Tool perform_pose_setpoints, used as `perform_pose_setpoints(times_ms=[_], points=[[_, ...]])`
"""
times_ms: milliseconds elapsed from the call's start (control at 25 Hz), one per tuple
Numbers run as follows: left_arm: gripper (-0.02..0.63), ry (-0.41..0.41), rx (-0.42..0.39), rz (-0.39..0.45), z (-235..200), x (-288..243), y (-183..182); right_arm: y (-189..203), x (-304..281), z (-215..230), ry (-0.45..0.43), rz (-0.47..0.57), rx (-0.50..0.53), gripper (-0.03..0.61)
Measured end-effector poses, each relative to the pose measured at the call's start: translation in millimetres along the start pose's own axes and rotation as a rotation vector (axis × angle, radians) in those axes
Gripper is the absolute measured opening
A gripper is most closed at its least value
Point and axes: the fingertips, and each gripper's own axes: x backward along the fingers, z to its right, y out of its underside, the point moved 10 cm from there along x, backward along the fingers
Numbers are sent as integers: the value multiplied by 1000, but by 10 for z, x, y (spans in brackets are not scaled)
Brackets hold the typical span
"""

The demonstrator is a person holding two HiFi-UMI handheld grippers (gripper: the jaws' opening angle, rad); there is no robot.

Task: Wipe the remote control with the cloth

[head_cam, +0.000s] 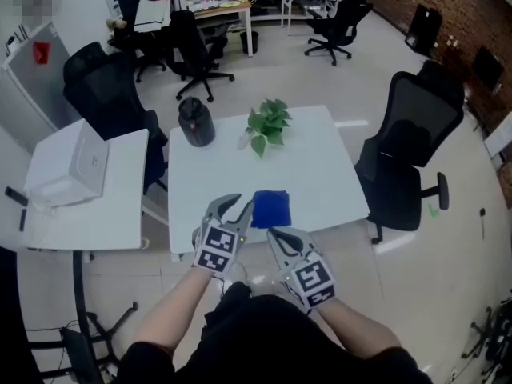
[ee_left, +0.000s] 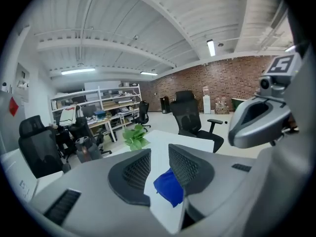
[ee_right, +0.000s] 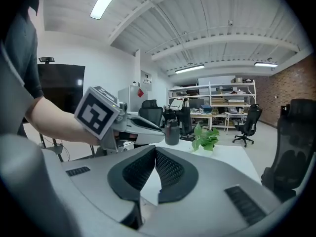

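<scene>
While my left jaws gape empty, right jaws closed, the cloth (head_cam: pixel 270 208) at twelve o'clock would need a low pinch.

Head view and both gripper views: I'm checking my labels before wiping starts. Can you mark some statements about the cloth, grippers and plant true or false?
The blue cloth lies on the white table. True.
The left gripper is clamped on the cloth. False: its jaws stand apart, gripping nothing.
The right gripper is shut and empty. True.
The plant stands at the table's near edge. False: it stands at the far side, near a dark jug.
</scene>
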Motion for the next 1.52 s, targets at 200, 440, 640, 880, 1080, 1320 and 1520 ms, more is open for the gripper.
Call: perform_pose_setpoints(times_ms=[200,440,640,880,1080,1320,1520], points=[[187,-31,47,-72,-561,-771,158,60,-357,275,18,-46,-18,1],[229,-44,75,-152,-1257,-1783,425,53,-1145,673,69,-124,-85,2],[247,-18,109,-260,-1693,-2473,650,36,-1910,1060,119,-191,-147,12],[247,8,146,-349,-2033,-3174,1019,176,-2582,1545,198,-232,-207,14],[247,20,157,-378,-2142,-3528,1209,286,-2815,1820,250,-255,-246,46],[247,33,183,-415,-2153,-3766,1362,346,-2905,1861,260,-279,-266,46],[233,7,180,-421,-2146,-3798,1377,348,-2870,1831,251,-289,-270,46]])
